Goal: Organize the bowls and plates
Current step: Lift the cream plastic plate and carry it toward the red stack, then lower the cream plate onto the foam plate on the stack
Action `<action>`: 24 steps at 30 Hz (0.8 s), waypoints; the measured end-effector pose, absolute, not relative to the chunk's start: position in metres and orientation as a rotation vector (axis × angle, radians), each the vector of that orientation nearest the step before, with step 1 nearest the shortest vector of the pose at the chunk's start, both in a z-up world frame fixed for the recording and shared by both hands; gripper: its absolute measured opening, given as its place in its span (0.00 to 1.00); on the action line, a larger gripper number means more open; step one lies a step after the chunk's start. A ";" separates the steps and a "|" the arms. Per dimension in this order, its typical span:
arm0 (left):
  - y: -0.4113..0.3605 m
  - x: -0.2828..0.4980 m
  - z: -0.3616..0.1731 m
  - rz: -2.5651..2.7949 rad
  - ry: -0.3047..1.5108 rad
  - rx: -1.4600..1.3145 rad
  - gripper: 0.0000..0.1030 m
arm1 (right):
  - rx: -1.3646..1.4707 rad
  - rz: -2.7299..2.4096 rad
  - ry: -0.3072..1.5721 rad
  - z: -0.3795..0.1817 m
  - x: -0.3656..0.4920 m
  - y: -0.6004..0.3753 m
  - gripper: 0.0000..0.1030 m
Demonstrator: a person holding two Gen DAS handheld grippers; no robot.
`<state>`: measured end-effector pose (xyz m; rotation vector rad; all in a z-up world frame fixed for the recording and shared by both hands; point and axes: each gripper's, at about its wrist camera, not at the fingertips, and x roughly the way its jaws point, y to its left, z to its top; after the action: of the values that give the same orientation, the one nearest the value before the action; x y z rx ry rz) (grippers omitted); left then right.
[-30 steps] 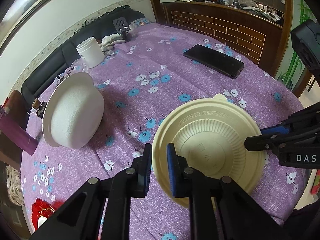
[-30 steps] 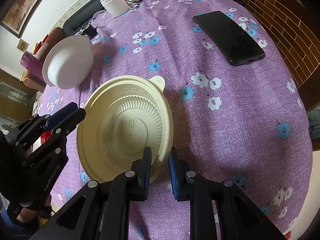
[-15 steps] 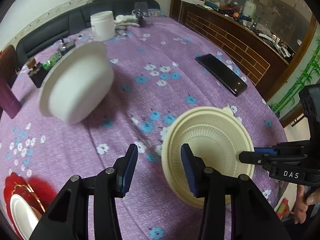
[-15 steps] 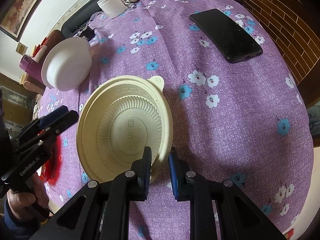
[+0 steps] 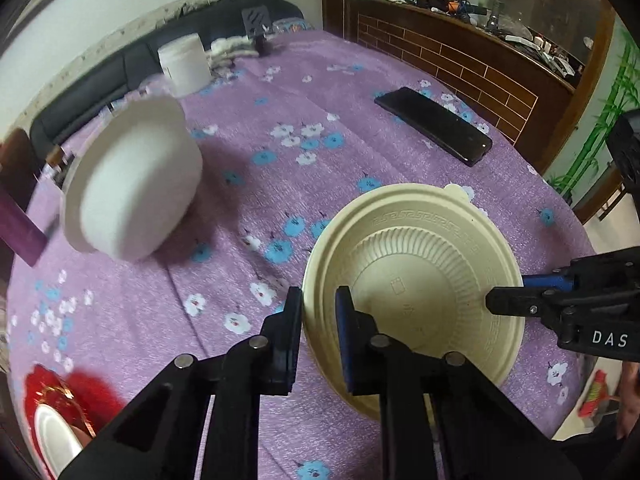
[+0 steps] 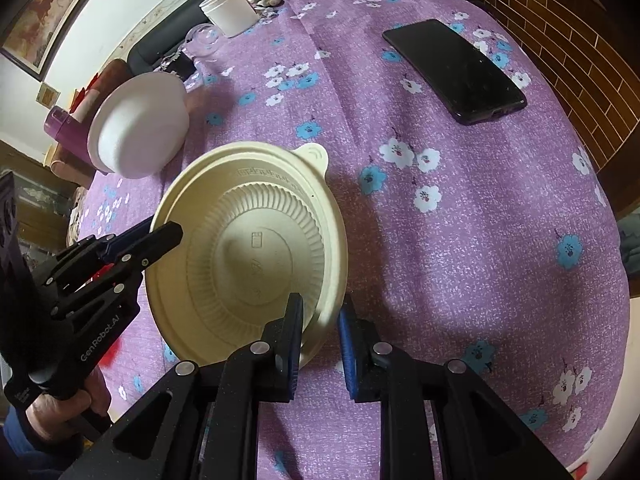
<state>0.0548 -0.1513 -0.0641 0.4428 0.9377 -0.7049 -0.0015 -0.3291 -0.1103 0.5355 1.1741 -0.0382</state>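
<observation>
A cream ribbed bowl (image 5: 416, 280) lies upside down on the purple flowered tablecloth; it also shows in the right wrist view (image 6: 248, 248). My left gripper (image 5: 318, 322) straddles its near-left rim, jaws narrowly apart around the edge. My right gripper (image 6: 320, 330) is shut on the bowl's opposite rim; it shows in the left wrist view (image 5: 516, 292) at the bowl's right edge. My left gripper shows in the right wrist view (image 6: 164, 236) at the bowl's left edge. A white bowl (image 5: 132, 184) lies upside down to the far left, also in the right wrist view (image 6: 140, 124).
A black phone (image 5: 432, 124) lies at the far right of the table. A white tub (image 5: 184, 62) stands at the back. A purple bottle (image 5: 20, 216) is at the left edge. A red and white dish (image 5: 56, 420) sits near left. A brick counter (image 5: 460, 52) runs behind.
My left gripper, open and drawn back half a second ago, has come back to the cream bowl's rim and narrowed around it. My right gripper has kept its hold.
</observation>
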 end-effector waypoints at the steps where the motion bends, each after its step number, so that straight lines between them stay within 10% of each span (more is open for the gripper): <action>1: -0.150 0.053 -0.060 -0.699 0.919 0.449 0.15 | 0.532 -0.036 1.171 -0.109 -0.001 -0.328 0.18; 24: -0.089 0.048 -0.003 -0.548 0.760 0.439 0.16 | 0.484 0.109 1.099 -0.073 0.023 -0.274 0.19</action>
<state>0.0482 -0.0890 -0.0034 0.4393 0.7602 -0.5484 0.0233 -0.2744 -0.0725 0.4845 1.0989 0.1094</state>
